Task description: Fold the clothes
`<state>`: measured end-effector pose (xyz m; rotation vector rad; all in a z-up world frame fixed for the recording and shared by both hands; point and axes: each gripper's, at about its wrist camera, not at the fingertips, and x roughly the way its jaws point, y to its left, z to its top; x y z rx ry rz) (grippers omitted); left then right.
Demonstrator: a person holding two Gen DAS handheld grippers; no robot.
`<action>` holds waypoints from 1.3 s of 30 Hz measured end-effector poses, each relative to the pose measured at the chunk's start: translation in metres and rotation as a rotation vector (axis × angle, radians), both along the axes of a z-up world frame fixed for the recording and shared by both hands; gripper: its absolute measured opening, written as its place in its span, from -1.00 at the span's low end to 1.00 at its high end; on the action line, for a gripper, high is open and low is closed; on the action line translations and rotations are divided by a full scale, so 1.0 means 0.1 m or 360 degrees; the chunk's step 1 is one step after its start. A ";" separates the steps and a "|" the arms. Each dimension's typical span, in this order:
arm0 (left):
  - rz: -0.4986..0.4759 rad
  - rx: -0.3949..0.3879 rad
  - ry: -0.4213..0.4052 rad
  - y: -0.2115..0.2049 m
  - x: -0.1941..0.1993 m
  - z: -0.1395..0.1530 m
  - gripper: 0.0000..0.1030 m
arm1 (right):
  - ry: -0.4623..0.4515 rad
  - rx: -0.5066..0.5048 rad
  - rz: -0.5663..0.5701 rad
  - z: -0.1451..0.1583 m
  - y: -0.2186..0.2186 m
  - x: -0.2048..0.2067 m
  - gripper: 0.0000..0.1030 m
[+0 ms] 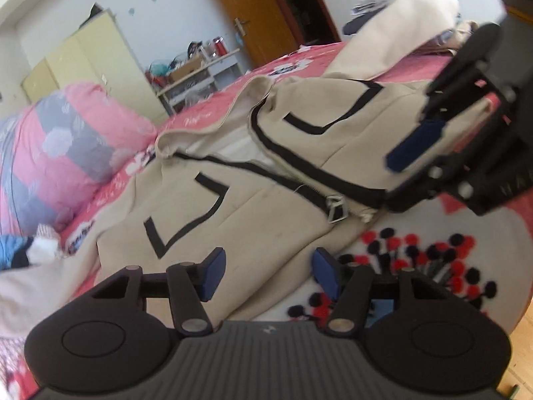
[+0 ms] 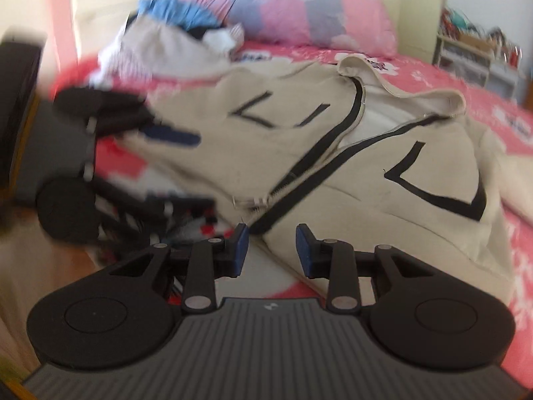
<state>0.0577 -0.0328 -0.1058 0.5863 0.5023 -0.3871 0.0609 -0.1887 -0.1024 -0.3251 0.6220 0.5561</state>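
A beige zip-up jacket (image 1: 266,180) with black trim lies spread across the middle of the left wrist view on a pink patterned bed (image 1: 206,106), its zipper partly undone and its hem at the bed's near edge. The left claw (image 1: 268,275) sits at the bottom centre of that view with its blue pads wide apart, holding nothing, one pad over the jacket's hem and the other over the bedspread's red and black print. At the right edge of the same view, the right claw (image 1: 416,143) appears blurred near the jacket's other bottom corner; in its own view the right claw (image 2: 271,250) stands open at the lower centre, nothing between its pads, poised just over the hem beside the zipper's end. A pink and grey pillow (image 1: 63,153) lies at the left, a heap of other clothes (image 2: 173,40) in the upper left of the right wrist view, and a yellow wardrobe (image 1: 96,63) and wooden door (image 1: 253,10) behind.
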 end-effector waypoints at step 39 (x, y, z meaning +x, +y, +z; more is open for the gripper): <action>0.1564 -0.1463 0.0042 2.97 -0.38 0.38 -0.07 | 0.0076 0.1932 -0.1903 -0.30 -2.86 -0.70 -0.74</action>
